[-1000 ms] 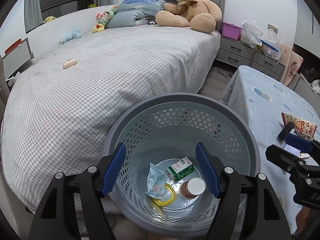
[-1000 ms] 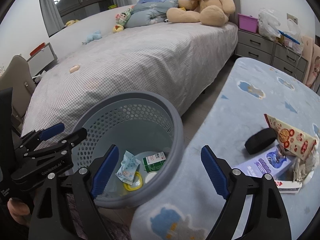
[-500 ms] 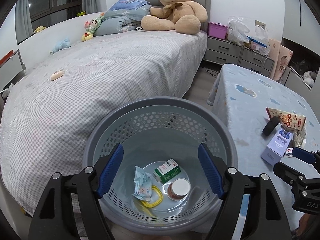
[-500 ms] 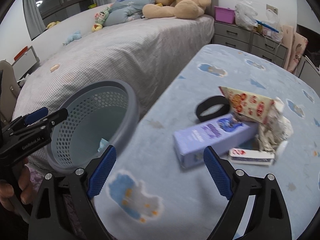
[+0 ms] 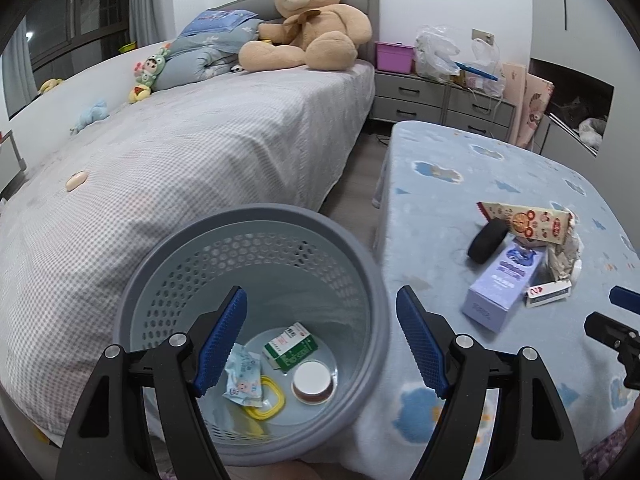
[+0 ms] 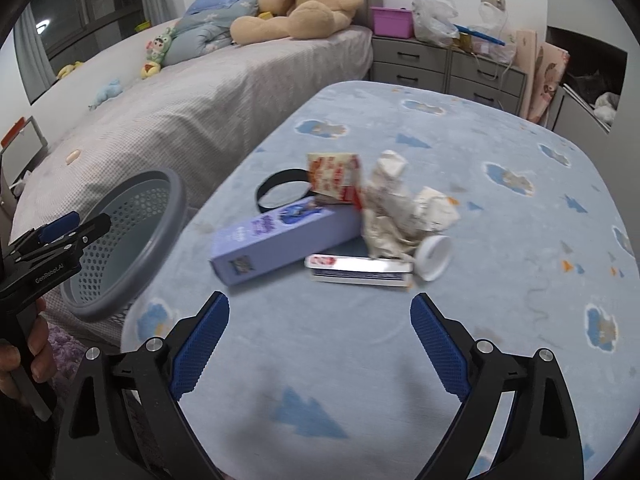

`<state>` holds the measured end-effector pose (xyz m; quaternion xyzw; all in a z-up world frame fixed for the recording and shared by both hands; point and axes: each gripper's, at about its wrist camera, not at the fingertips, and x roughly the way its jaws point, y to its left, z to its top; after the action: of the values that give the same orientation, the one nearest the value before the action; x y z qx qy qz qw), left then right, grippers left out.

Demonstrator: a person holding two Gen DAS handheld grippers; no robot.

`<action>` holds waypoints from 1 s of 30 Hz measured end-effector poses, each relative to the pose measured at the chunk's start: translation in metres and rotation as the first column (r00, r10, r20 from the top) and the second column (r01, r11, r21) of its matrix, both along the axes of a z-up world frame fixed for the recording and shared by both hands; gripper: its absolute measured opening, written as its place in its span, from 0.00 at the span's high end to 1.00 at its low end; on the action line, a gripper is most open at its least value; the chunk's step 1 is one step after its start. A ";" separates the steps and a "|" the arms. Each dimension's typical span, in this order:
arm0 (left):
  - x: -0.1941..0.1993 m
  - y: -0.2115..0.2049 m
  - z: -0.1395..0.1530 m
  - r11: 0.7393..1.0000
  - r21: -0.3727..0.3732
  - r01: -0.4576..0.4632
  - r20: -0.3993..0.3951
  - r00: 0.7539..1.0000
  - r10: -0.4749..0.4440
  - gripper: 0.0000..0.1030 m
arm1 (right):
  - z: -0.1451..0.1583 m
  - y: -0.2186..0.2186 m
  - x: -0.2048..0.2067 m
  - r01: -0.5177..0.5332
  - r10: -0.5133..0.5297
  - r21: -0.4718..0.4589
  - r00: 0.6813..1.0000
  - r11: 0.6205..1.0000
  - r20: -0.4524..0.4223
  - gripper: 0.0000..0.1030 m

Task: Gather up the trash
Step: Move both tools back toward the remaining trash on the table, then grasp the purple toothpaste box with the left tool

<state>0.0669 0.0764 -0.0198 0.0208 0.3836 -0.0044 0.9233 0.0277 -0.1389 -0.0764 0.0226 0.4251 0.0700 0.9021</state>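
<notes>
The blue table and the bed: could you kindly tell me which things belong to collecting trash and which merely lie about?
Job:
- grey basket
- purple box
- crumpled paper
- snack wrapper
- black ring
- flat packet

Lying about:
- teddy bear
- pillows
- pink bin

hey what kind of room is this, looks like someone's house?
Most likely a child's bedroom in a home: a bed with a large teddy bear at its head, small soft toys along the wall, and a grey chest of drawers beside it.

The basket (image 5: pixel 256 240) stands between the bed (image 5: pixel 200 152) on its left and the desk (image 5: pixel 480 184) on its right, where a box (image 6: pixel 280 236), crumpled paper (image 6: pixel 400 208) and a ring (image 6: pixel 280 192) lie clustered.
</notes>
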 end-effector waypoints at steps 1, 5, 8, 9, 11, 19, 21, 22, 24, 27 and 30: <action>0.000 -0.005 0.000 1.000 -0.003 0.015 -0.005 1.000 -0.015 0.28 | 0.001 -0.006 -0.001 0.004 -0.004 -0.004 1.000 1.000 -0.001 0.12; 0.003 -0.023 -0.003 0.998 -0.012 0.065 -0.029 0.997 -0.066 0.28 | 0.002 -0.025 -0.001 0.018 -0.018 -0.015 1.000 1.000 -0.006 0.12; 0.006 -0.038 -0.006 0.995 -0.015 0.100 -0.050 0.994 -0.101 0.28 | 0.003 -0.037 0.000 0.030 -0.030 -0.009 1.000 1.000 -0.005 0.12; 0.008 -0.044 -0.007 0.993 -0.024 0.118 -0.061 0.991 -0.119 0.28 | 0.003 -0.041 0.001 0.035 -0.035 -0.005 0.999 0.999 -0.004 0.12; 0.011 -0.054 -0.009 0.988 -0.041 0.151 -0.083 0.985 -0.154 0.28 | 0.002 -0.049 0.002 0.045 -0.045 0.009 0.999 0.999 -0.004 0.12; 0.027 -0.098 -0.014 0.955 -0.040 0.293 -0.130 0.946 -0.296 0.28 | -0.004 -0.078 0.007 0.076 -0.075 0.076 0.997 0.994 -0.014 0.12; 0.034 -0.108 -0.017 0.945 -0.031 0.326 -0.146 0.934 -0.326 0.28 | -0.005 -0.084 0.008 0.085 -0.083 0.101 0.996 0.991 -0.017 0.12; 0.037 -0.112 -0.018 0.942 -0.025 0.335 -0.150 0.930 -0.335 0.28 | -0.006 -0.087 0.009 0.089 -0.088 0.113 0.996 0.990 -0.018 0.12; 0.044 -0.121 -0.021 0.931 -0.018 0.364 -0.166 0.917 -0.362 0.28 | -0.007 -0.093 0.009 0.095 -0.093 0.135 0.995 0.986 -0.024 0.12; 0.052 -0.130 -0.027 0.917 -0.030 0.397 -0.190 0.899 -0.395 0.28 | -0.008 -0.097 0.010 0.099 -0.096 0.152 0.995 0.983 -0.029 0.12; 0.061 -0.136 -0.033 0.907 -0.038 0.420 -0.212 0.883 -0.418 0.28 | -0.009 -0.098 0.011 0.096 -0.093 0.149 0.995 0.984 -0.029 0.12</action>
<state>0.1284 -0.0598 -0.0532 0.1067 0.4677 -0.2040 0.8534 0.0386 -0.2368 -0.0859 0.1114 0.4269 0.0587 0.8955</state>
